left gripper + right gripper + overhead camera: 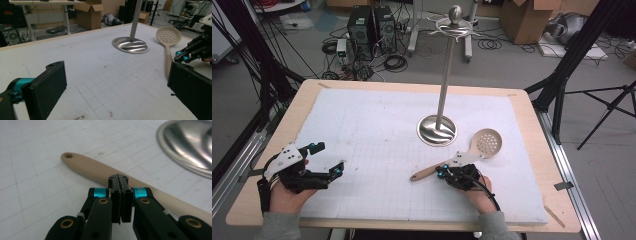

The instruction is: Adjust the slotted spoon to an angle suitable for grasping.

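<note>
The right gripper (121,185) was seen with its black jaws pressed together, nothing held between them; just beyond their tips a beige spoon handle (100,171) was laid slantwise on the gridded white desk (32,187), its holed end at upper left; a shiny metal base (190,145) was seen at upper right.

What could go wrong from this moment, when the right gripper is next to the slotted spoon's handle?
1. The right gripper has its jaws pressed together just at the slotted spoon handle; unless it opens first, it may push the spoon aside rather than grasp it.
2. The spoon's head lies close to the stand's round base, so a nudge could knock it against the base.
</note>
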### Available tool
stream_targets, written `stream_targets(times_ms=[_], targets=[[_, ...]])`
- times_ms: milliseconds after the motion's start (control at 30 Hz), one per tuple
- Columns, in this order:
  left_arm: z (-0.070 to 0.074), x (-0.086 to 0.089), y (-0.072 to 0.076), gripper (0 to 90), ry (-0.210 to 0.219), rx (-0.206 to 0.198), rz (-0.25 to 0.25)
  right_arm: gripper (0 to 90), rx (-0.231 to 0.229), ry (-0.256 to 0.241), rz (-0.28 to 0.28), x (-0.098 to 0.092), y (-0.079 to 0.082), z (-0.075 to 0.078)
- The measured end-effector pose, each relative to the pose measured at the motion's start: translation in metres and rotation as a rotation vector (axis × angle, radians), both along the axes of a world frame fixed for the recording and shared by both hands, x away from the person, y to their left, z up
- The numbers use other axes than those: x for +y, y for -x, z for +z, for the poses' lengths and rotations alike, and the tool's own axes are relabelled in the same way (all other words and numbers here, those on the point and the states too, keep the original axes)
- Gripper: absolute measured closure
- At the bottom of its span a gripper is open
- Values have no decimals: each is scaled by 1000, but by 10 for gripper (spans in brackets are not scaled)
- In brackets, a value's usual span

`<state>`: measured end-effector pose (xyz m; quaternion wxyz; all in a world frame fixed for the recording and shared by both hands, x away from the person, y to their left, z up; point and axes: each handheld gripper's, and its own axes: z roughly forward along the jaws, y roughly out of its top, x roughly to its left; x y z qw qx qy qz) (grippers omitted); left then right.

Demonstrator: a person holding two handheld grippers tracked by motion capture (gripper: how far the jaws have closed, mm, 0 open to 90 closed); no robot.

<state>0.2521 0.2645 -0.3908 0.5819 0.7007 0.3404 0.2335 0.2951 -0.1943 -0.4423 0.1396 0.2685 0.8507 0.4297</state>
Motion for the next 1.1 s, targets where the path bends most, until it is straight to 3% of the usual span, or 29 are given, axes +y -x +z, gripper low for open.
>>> stream_targets(times_ms=[167,200,333,467,533,667,700,800,1100], targets=[[-1,0,0,27,4,6,2,898,-6,-47,-59,-22,-7,9],[-2,0,0,27,-2,7,3,898,-9,-80,-60,-31,-11,14],[-3,0,-1,27,-2,14,5,898,-36,-74,-99,-43,-19,19],[-5,0,-2,27,-3,20,5,898,-9,-84,-177,-54,-33,14],[-5,0,-2,27,0,21,5,898,-2,-79,-189,-54,-35,12],[-6,0,-2,27,0,23,5,898,0,-37,-221,-53,-44,7],[-6,0,-2,27,3,23,6,898,0,1,-231,-53,-48,7],[-6,1,-2,27,4,21,2,898,1,48,-236,-52,-53,8],[-7,0,-1,27,3,24,1,898,20,109,-287,-56,-63,2]])
